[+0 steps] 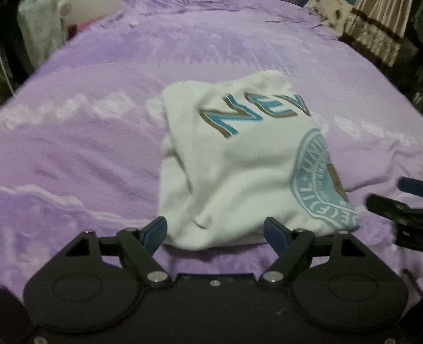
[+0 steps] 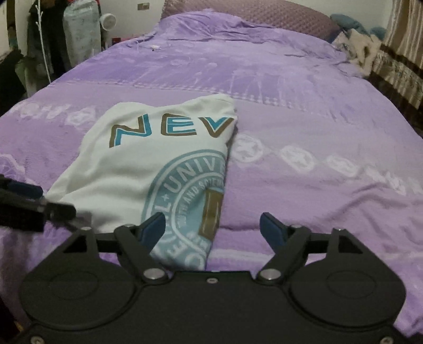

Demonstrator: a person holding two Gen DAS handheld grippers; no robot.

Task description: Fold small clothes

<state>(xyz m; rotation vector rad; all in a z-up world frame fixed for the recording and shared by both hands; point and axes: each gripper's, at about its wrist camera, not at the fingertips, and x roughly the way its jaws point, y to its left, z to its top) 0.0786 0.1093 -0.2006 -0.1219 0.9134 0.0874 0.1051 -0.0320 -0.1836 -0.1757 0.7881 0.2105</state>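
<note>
Left gripper (image 1: pixel 215 231): jaws spread wide, nothing between the pads. Its blue fingertips (image 1: pixel 156 232) sit over the near hem of the white T-shirt (image 1: pixel 232 169); whether they touch the cloth cannot be told. In the right wrist view this gripper (image 2: pixel 39 195) enters from 9 o'clock, beside the shirt's near left corner.

Right gripper (image 2: pixel 211 230): jaws spread wide, empty. The left fingertip (image 2: pixel 154 229) overlaps the shirt's near edge in the picture; the right one hangs over bare bedspread (image 2: pixel 317 119). In the left wrist view it (image 1: pixel 394 195) shows at 3 o'clock, just beside the shirt's right edge, not gripping it.

White T-shirt: lies folded lengthwise on the purple bedspread, fold line along its right side. Print faces up: letters "NEV" in teal and brown toward 12 o'clock, half of a pale blue round seal toward 5 o'clock, cut off at the fold. Cloth is wrinkled at the left side in the left wrist view.

No containers seen. Pillow (image 2: pixel 264 16) at 12 o'clock at the head of the bed; striped curtain (image 2: pixel 401 53) at 2 o'clock.
</note>
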